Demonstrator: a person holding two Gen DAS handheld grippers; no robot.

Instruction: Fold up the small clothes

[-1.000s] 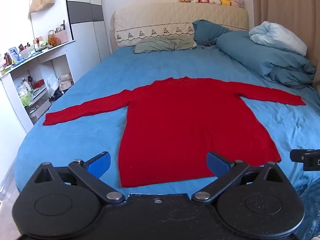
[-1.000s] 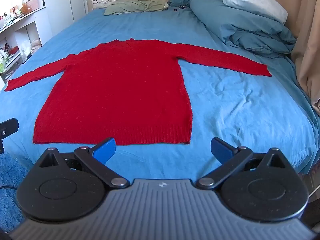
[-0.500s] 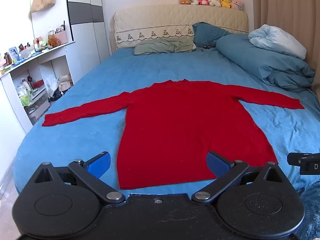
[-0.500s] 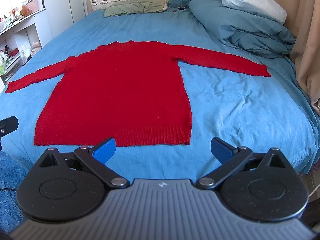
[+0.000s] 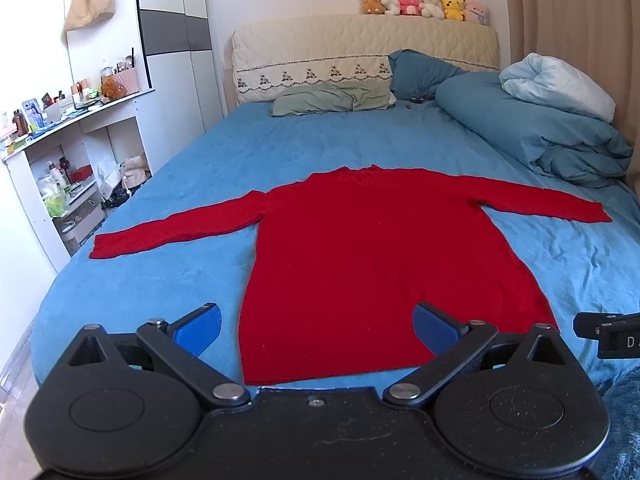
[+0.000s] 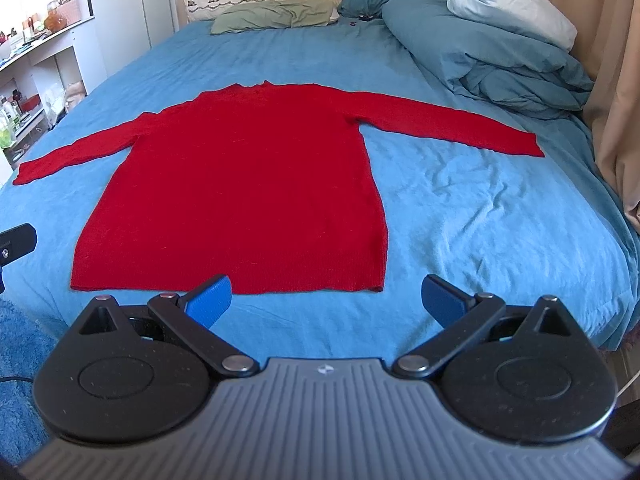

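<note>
A red long-sleeved sweater (image 5: pixel 372 256) (image 6: pixel 248 184) lies flat on the blue bed sheet (image 5: pixel 360 140) (image 6: pixel 480 208), both sleeves spread out, hem nearest me. My left gripper (image 5: pixel 316 326) hangs open above the hem's left half, its blue pads apart and empty. My right gripper (image 6: pixel 326 298) is open too, just short of the hem near its right corner, holding nothing. A part of the right gripper (image 5: pixel 608 334) shows at the right edge of the left wrist view, and a part of the left gripper (image 6: pixel 16 238) at the left edge of the right wrist view.
A bundled blue and white duvet (image 5: pixel 540 120) (image 6: pixel 500 40) and pillows (image 5: pixel 332 98) lie at the head of the bed. Plush toys (image 5: pixel 424 2) sit on the headboard. White shelves with clutter (image 5: pixel 60 152) stand left of the bed, a curtain (image 6: pixel 616 80) right.
Both views have tilted up slightly and backed off a little, so the sweater sits a touch lower and farther. Both grippers stayed open.
</note>
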